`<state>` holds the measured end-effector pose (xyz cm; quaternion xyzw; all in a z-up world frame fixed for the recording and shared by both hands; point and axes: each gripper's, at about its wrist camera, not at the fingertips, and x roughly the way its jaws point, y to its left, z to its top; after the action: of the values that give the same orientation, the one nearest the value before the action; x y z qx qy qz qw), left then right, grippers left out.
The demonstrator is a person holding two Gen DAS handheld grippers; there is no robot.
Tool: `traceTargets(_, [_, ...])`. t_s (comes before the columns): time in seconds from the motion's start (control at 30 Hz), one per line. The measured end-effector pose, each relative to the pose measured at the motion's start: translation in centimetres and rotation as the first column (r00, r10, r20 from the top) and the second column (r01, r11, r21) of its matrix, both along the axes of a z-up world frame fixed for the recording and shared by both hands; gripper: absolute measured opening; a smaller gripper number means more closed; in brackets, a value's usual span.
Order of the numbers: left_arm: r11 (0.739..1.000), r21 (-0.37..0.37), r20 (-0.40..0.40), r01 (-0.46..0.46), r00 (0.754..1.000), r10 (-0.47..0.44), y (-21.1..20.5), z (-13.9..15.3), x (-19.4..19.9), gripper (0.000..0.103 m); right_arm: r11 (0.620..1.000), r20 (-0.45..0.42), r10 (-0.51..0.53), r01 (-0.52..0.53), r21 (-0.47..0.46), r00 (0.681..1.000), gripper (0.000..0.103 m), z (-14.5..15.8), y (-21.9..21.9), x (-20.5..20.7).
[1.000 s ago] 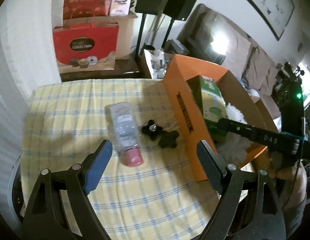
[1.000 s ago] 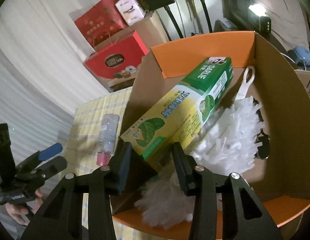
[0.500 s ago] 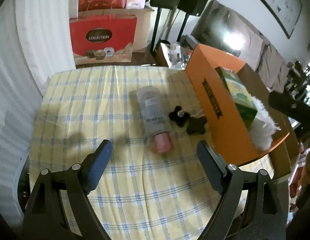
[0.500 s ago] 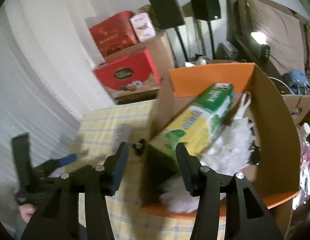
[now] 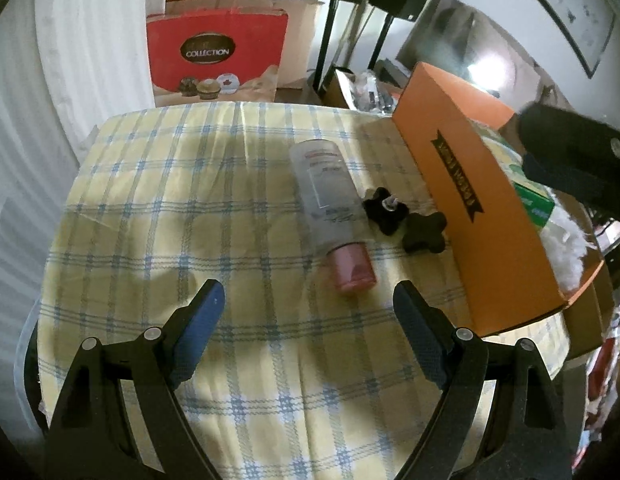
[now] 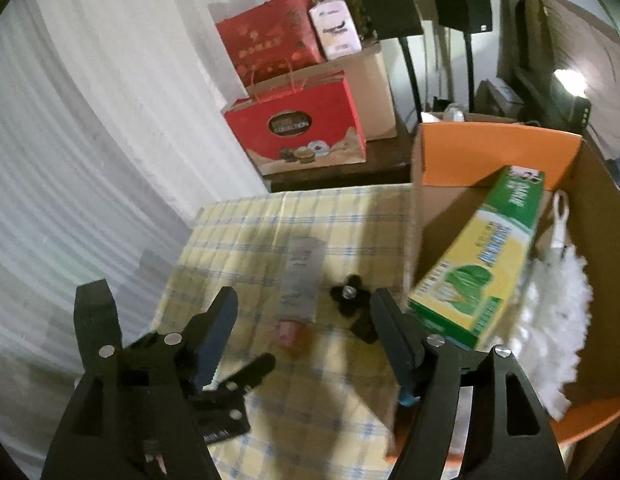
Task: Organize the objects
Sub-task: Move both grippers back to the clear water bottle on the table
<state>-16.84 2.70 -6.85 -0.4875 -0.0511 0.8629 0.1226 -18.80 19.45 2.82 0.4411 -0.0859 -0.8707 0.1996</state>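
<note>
A clear bottle with a pink cap (image 5: 330, 212) lies on the yellow checked tablecloth (image 5: 170, 216), with two black knobs (image 5: 404, 220) beside it on the right. An orange cardboard box (image 5: 482, 216) stands at the right and holds a green and yellow carton (image 6: 482, 260) and a white duster (image 6: 558, 312). My left gripper (image 5: 306, 334) is open and empty, above the cloth just in front of the bottle. My right gripper (image 6: 306, 336) is open and empty, above the bottle (image 6: 302, 280) and knobs (image 6: 350, 296), left of the box (image 6: 498, 152).
Behind the table stand a red gift bag (image 5: 216, 60), a brown carton with red boxes (image 6: 270, 44), and two black speakers on stands (image 6: 386, 0). The box sits at the table's right edge. The left gripper shows in the right wrist view (image 6: 230, 380).
Both grippers have pulled back and up. The right gripper opened wider, left the box and swung left over the table. The carton stays in the box.
</note>
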Motion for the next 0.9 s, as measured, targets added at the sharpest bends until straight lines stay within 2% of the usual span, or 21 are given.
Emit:
traceTargets(0.2, [0.999, 0.031, -0.002, -0.02, 1.0, 0.02, -1.1, -0.3, -0.3, 0.084, 1.0, 0.046, 0.023, -0.022, -0.022, 0.999, 0.071, -1.7, -1.8, -2.2])
traceTargets(0.4, [0.997, 0.071, 0.004, -0.023, 1.0, 0.023, -1.3, -0.9, -0.6, 0.078, 0.999, 0.15, 0.033, -0.028, -0.038, 0.988, 0.071, -3.7, -2.6, -5.3])
traceTargets(0.47, [0.996, 0.085, 0.003, -0.019, 1.0, 0.019, -1.1, -1.1, -0.7, 0.074, 1.0, 0.17, 0.023, -0.02, -0.017, 0.985, 0.073, -4.1, -2.8, -6.1])
traceTargets(0.53, [0.996, 0.091, -0.003, -0.014, 1.0, 0.014, -0.8, -1.2, -0.8, 0.063, 1.0, 0.179, 0.02, -0.021, 0.004, 0.984, 0.073, -4.1, -3.2, -6.9])
traceTargets(0.63, [0.995, 0.1, -0.013, -0.01, 1.0, 0.011, -0.6, -1.4, -0.9, 0.054, 0.999, 0.168, 0.014, -0.021, 0.038, 0.986, 0.073, -3.8, -3.6, -7.6])
traceTargets(0.8, [0.992, 0.124, -0.017, -0.003, 1.0, 0.005, -0.3, -1.8, -1.3, 0.049, 0.995, 0.138, 0.021, -0.035, 0.095, 0.99, 0.07, -3.4, -4.6, -8.4])
traceTargets(0.9, [0.991, 0.133, -0.015, 0.004, 1.0, -0.002, 0.0, -1.9, -1.7, 0.046, 0.993, 0.166, 0.031, -0.05, 0.111, 0.986, 0.064, -4.0, -5.1, -9.1])
